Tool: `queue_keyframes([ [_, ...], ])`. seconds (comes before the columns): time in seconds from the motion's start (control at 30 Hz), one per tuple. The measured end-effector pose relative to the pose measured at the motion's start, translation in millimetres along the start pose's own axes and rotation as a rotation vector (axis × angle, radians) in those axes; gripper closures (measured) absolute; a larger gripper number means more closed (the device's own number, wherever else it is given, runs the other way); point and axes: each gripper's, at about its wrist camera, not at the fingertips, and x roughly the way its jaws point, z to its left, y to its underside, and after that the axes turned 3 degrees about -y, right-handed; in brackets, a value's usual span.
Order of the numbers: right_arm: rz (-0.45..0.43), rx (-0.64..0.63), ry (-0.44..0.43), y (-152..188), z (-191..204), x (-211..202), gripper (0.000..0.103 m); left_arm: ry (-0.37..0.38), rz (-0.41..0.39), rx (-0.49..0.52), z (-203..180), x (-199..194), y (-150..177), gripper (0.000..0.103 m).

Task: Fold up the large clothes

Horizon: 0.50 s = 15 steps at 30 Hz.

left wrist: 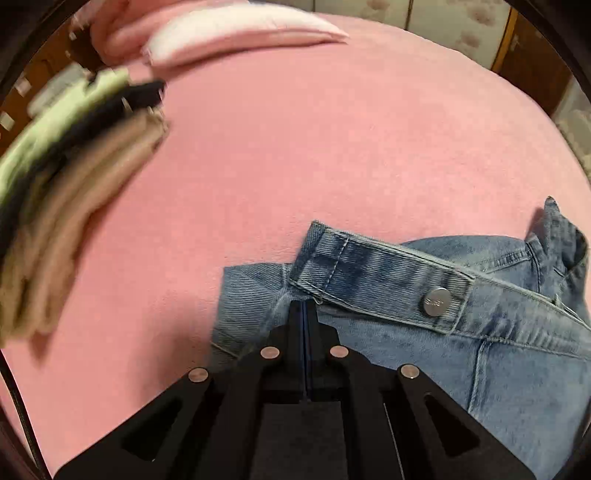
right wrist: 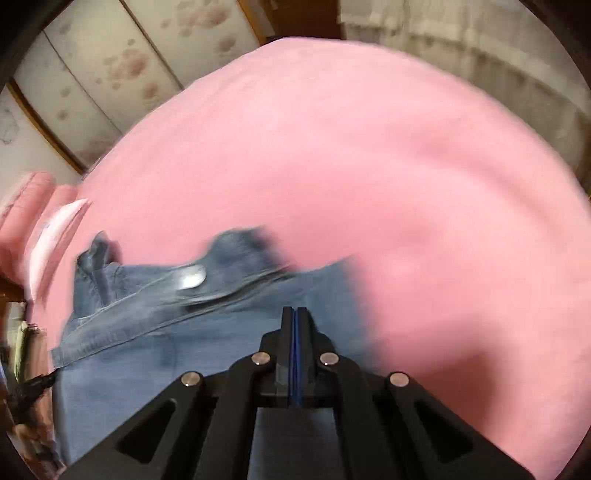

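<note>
I see a wide bed under a pink fleece sheet (left wrist: 295,147), pale flower-printed sliding panels in brown wooden frames (right wrist: 122,62) behind, and a pale curtain (right wrist: 480,44).

You see a pink bedsheet (left wrist: 314,147) filling most of both views. At the upper left of the left wrist view a pink-and-white pillow (left wrist: 236,33) lies on it, and a blurred stack of folded clothes (left wrist: 66,192) in beige, black and pale green runs down the left edge. At the upper right a wooden frame (left wrist: 506,44) borders a pale floral panel (left wrist: 454,18). In the right wrist view you find flower-patterned panels (right wrist: 122,62) at the upper left and a pale curtain (right wrist: 480,55) at the upper right.
</note>
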Motion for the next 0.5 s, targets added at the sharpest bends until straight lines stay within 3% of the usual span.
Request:
queue_keyframes([
  [0.03,-0.007,-0.025,0.109,-2,-2,-1,0.103,-0.002,-0.001,0.016,0,0,-1,0.102],
  [0.13,0.015,-0.076,0.134,-5,5,0,0.103,-0.089,-0.015,0.11,-15,-4,-1,0.102],
  [0.23,0.005,-0.104,0.151,-8,30,-11,0.103,-0.133,-0.015,0.113,-23,-10,-4,0.1],
  [0.3,-0.01,-0.109,0.111,-8,48,-22,0.103,-0.133,-0.003,0.089,-27,-18,-2,0.094],
  [0.5,0.065,-0.194,-0.164,12,128,-39,0.103,-0.084,-0.005,0.031,-12,-54,35,0.075],
])
